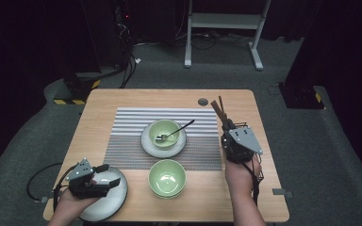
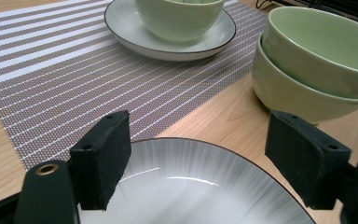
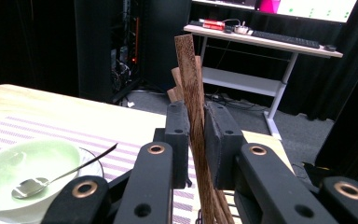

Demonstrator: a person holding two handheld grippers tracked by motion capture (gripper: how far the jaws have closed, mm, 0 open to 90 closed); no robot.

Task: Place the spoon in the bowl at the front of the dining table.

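Observation:
My left gripper [image 1: 109,175] hovers low over a grey-white plate [image 1: 115,200] at the table's near left corner. In the left gripper view its jaws [image 2: 200,127] stand wide apart above the plate's [image 2: 191,186] far rim, and nothing is pressed between the pads. My right gripper [image 1: 228,128] is at the right side of the table, shut on a bundle of brown wooden chopsticks [image 1: 218,109]. In the right gripper view both pads [image 3: 196,122] squeeze the chopsticks [image 3: 189,70], which stick up past the jaw tips.
On a striped placemat [image 1: 127,136] a green bowl [image 1: 162,129] sits on a saucer, with a metal spoon [image 1: 176,132] resting in it. Two stacked green bowls [image 1: 167,178] stand near the front edge, right of the plate. A white desk frame [image 1: 226,21] stands beyond the table.

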